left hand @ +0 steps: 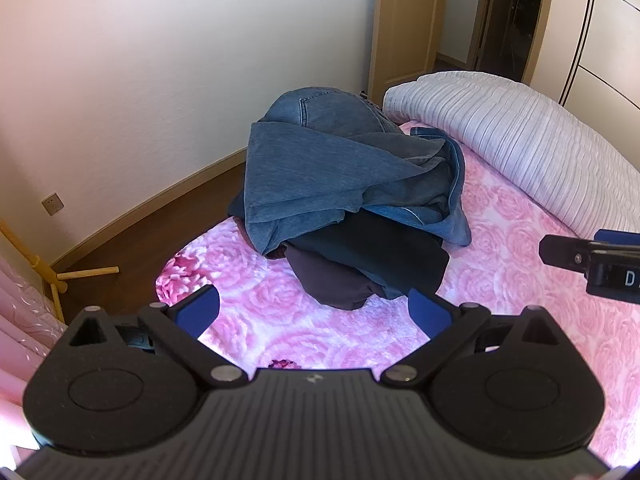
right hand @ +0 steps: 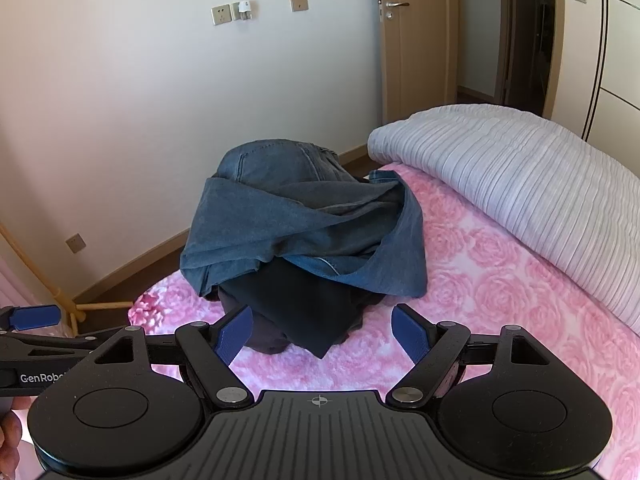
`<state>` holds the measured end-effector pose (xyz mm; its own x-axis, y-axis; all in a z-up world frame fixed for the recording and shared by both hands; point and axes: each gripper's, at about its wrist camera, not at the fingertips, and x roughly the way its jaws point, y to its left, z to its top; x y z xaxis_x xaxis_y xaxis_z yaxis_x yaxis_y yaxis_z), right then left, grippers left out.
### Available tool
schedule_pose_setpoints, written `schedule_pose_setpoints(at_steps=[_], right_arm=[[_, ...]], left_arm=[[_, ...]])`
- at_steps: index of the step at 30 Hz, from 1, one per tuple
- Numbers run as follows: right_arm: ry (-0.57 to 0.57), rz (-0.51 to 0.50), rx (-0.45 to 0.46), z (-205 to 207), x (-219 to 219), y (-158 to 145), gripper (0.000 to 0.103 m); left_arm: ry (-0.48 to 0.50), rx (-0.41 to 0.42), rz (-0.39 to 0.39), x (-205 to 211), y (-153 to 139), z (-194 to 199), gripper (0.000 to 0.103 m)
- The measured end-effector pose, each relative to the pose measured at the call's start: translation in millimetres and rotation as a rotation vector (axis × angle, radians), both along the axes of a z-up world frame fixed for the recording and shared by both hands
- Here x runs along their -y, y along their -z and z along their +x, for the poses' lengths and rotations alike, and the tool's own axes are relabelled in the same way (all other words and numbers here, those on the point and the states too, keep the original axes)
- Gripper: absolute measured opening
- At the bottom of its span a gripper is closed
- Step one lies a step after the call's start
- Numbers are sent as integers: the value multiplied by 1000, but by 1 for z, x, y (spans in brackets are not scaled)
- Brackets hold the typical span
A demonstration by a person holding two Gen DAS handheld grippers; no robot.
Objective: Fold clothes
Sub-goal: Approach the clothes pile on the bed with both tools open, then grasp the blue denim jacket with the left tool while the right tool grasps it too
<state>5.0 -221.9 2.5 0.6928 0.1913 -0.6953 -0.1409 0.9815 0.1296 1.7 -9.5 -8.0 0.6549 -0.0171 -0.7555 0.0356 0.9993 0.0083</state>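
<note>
One pink rose-patterned bedspread fills the scene, a striped grey quilt rolled along its far side. Heaped blue jeans over dark garments sit near the bed's edge. Both the left gripper and right gripper hover before it, fingers spread, holding nothing.

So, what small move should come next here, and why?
Probably move the left gripper forward to the hanging edge of the blue jeans: they lie on top of the dark clothes, unfolded, and both grippers are open and empty.
</note>
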Motion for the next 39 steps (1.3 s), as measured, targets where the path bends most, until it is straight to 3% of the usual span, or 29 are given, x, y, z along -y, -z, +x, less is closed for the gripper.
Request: schedule_pose_setpoints(at_steps=[20,29,34,39], right_arm=[[-8,22,-10,4,9,4,80],[-87,4,5,14,8,14,80],[-156,-40,33,26,-1,21,80],[-261,-199,40,71,-33,46,80]], left_arm=[[13,1,12,8,-2,2,99],[49,4,19,0,-3,6,99],[130,-19,43,-26,20,37,98],[194,-33,22,-60,56,105,98]])
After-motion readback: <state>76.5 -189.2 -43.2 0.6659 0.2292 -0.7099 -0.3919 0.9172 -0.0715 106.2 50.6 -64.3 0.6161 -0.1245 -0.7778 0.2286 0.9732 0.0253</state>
